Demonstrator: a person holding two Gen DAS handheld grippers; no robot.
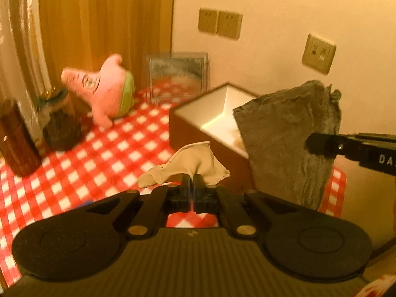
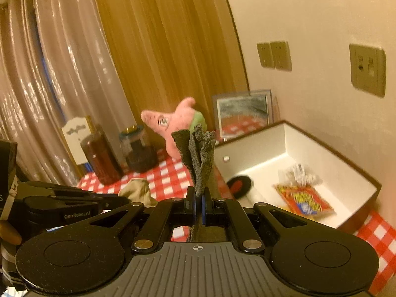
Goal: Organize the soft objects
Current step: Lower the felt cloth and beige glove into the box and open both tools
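Checked tablecloth (image 1: pixel 104 153), left gripper (image 1: pixel 192 180) pinching limp beige cloth (image 1: pixel 190 160), right gripper (image 2: pixel 199 195) clamping crinkled, perhaps felted grey cloth (image 2: pixel 200 158)

A red-checked table (image 1: pixel 118 148) bears a pink plush (image 1: pixel 106 89), jars (image 1: pixel 61 121) and a box (image 1: pixel 188 126).

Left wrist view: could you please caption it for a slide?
Left gripper pinches a beige cloth; right gripper lifts a grey cloth.

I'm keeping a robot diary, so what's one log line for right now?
left gripper: shut on beige cloth | right gripper: shut on grey cloth | box: open
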